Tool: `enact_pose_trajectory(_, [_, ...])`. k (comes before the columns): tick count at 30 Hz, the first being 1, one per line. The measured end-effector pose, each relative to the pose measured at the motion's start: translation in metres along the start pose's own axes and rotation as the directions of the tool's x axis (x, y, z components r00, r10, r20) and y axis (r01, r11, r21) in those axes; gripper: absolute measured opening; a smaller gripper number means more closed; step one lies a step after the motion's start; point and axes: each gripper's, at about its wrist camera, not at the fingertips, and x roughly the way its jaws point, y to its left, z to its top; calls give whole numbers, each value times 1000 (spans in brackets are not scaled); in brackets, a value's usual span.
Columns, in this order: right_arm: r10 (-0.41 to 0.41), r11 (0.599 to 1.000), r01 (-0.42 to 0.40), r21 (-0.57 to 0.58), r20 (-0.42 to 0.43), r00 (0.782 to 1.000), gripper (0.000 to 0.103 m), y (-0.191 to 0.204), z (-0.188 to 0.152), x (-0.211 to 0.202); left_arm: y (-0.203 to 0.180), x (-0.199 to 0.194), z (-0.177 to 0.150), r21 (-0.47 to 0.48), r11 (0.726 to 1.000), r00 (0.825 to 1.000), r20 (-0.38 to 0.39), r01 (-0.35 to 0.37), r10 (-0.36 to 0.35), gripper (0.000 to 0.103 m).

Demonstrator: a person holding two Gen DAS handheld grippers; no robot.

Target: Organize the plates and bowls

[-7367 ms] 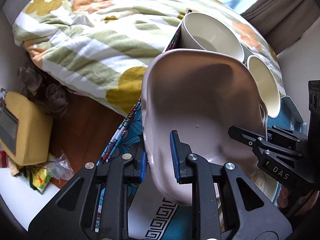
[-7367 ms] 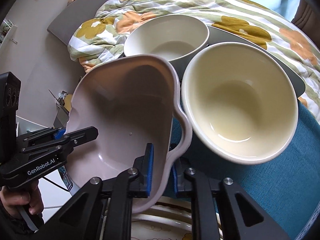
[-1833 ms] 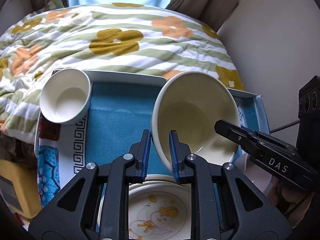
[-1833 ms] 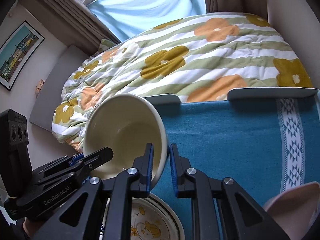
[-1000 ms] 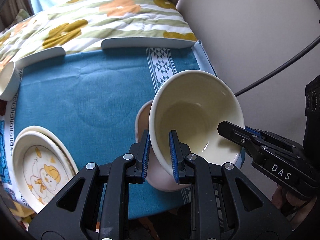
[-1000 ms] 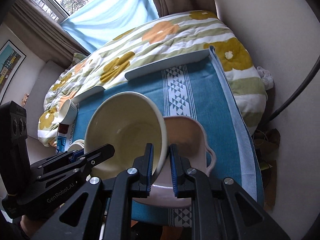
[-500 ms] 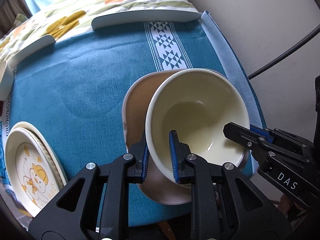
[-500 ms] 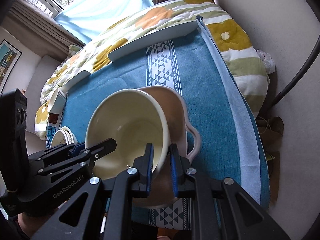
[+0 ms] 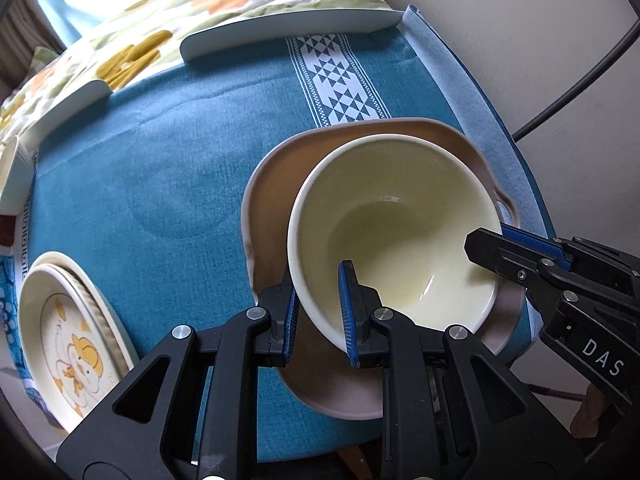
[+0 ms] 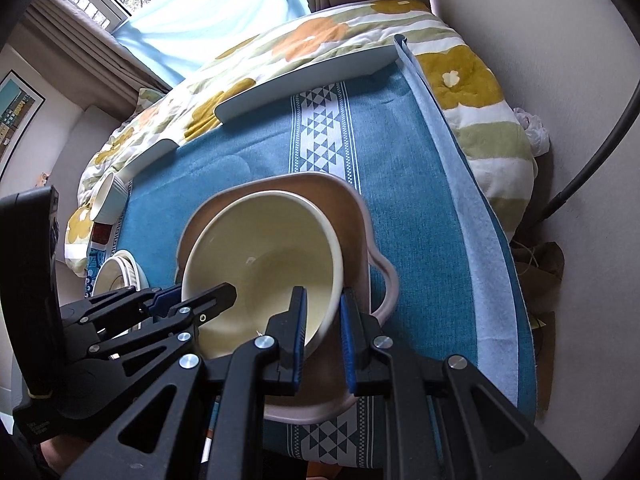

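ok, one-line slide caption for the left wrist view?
Both grippers, left and right, grip the cream bowl rim, nesting it in the pink handled dish.

Floral-quilted bed [image 10: 304, 52] beneath a curtained window [image 10: 192, 28], beside a pale wall [image 10: 560, 40].

A glossy cream bowl [image 9: 396, 236] sits tilted inside a wider pinkish-beige handled dish [image 9: 272, 184] at the frame's centre-right. Stacked cream plates [image 9: 60, 320] with a duck print lie lower left; a small white cup [image 10: 108, 196] stands far left.
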Motion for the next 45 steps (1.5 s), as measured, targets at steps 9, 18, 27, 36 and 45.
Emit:
enact_pose_trajectory(9, [-3, 1000, 3, 17, 21, 1000, 15, -3, -3, -5, 1, -9, -4, 0, 1000, 1000, 29, -4, 4, 17])
enact_pose_trajectory(18, [6, 1000, -6, -5, 90, 996, 15, -2, -6, -31, 4, -37, -4, -18, 1000, 996, 85, 19, -18, 17])
enact_pose_trajectory(27, [54, 990, -28, -135, 194, 979, 15, 29, 9, -84, 30, -126, 6, -98, 993, 965, 261, 64, -37, 17])
enact_pose_trajectory(36, [149, 969, -99, -227, 214, 965, 43, 80, 34, -94, 97, -196, -18, -297, 955, 904, 409, 5, 122, 103])
enact_pose_trajectory(45, [274, 910, -185, -370, 204, 940, 97, 160, 72, -81, 202, -227, -47, -498, 867, 883, 413, 15, 223, 103])
